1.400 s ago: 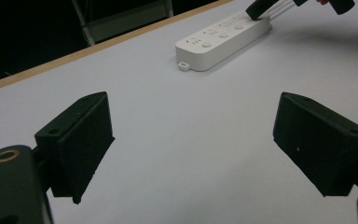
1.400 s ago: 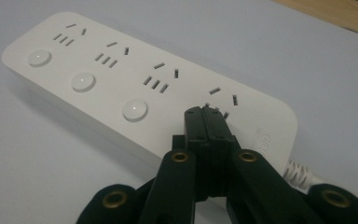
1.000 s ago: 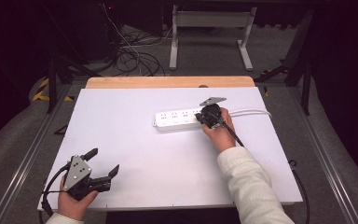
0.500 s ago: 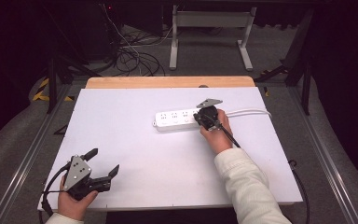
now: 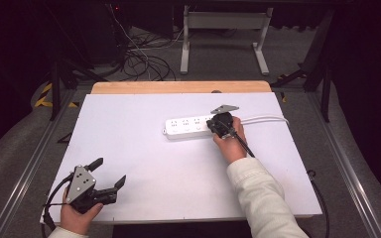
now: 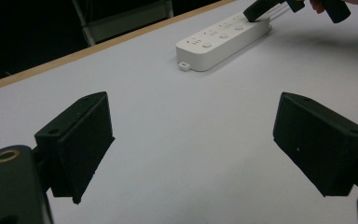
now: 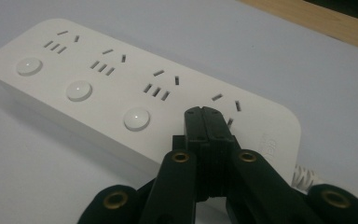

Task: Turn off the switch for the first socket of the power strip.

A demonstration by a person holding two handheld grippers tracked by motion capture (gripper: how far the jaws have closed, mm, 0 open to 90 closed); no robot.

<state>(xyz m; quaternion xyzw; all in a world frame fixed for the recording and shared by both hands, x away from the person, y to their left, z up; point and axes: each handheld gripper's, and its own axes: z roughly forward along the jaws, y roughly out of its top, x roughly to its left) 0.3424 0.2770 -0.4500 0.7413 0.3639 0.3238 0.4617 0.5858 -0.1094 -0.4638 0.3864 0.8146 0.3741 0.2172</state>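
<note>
A white power strip [image 5: 189, 127] lies across the far middle of the white table, its cable running off to the right. My right gripper [image 5: 217, 126] is shut with nothing between its jaws. Its joined tips [image 7: 204, 115] rest on the strip's [image 7: 121, 88] right end, where a fourth round button would sit beside the three visible ones. At the near left corner my left gripper [image 5: 108, 173] is held open just above the table. The left gripper view has the two wide-apart pads [image 6: 81, 140] framing bare table, with the strip [image 6: 223, 39] far ahead.
The white table top [image 5: 144, 153] has a wooden strip along its far edge [image 5: 178, 87]. Beyond it, cables [image 5: 139, 59] lie on the floor by a metal frame's legs [image 5: 223, 34]. Metal rails run along both sides of the table.
</note>
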